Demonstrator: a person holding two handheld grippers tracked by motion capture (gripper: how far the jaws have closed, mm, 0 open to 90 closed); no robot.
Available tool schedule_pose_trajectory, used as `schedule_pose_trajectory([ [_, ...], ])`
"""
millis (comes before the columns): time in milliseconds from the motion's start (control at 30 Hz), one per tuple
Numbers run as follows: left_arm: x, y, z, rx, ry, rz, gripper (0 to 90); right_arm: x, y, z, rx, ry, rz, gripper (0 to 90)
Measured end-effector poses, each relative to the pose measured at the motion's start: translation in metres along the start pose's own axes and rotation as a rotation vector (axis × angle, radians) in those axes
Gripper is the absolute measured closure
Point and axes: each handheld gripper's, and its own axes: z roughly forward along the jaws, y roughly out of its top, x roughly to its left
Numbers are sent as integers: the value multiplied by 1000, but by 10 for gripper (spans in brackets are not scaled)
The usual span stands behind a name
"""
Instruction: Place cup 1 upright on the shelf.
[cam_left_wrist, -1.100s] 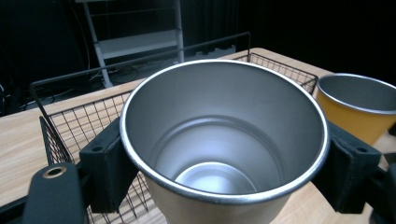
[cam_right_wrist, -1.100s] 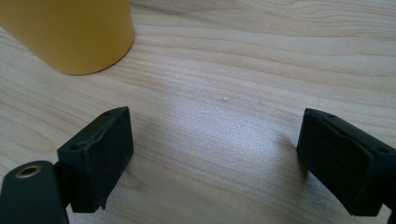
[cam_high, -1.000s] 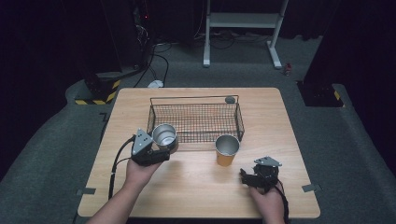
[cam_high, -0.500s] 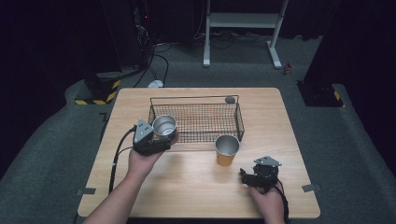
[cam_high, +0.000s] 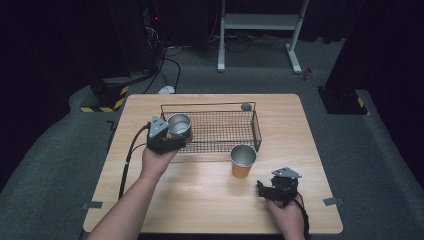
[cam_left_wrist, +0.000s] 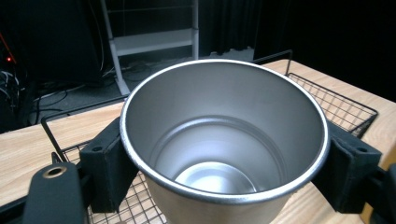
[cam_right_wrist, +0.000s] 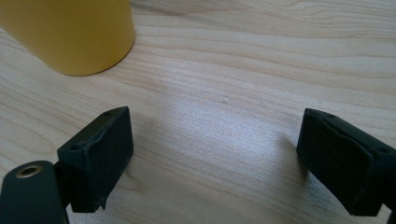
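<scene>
right gripper (cam_high: 272, 189): jaws wide, empty, resting near table (cam_high: 210, 200) front-right edge, keep parked | yellow cup (cam_high: 243, 161): just front of basket's near wall, avoid it | left gripper (cam_high: 170, 140): clamped on steel cup (cam_high: 179, 125), upright at basket (cam_high: 220, 131) left end | step: clear the wire rim, lower level inside, then release

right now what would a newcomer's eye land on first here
Probably the silver metal cup, clamped between the left gripper's jaws and held at the left end of the black wire basket. Next, the yellow cup standing on the wooden table before the basket, near the open right gripper.
</scene>
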Motion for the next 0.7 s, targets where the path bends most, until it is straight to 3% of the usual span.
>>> schedule_pose_trajectory([
  [100,3,1,8,4,7,3,189,0,0,0,0,0,0,107],
  [267,10,-1,20,2,20,-33,189,0,0,0,0,0,0,107],
  [700,20,-16,48,71,58,-56,189,0,0,0,-1,-5,-3,111],
])
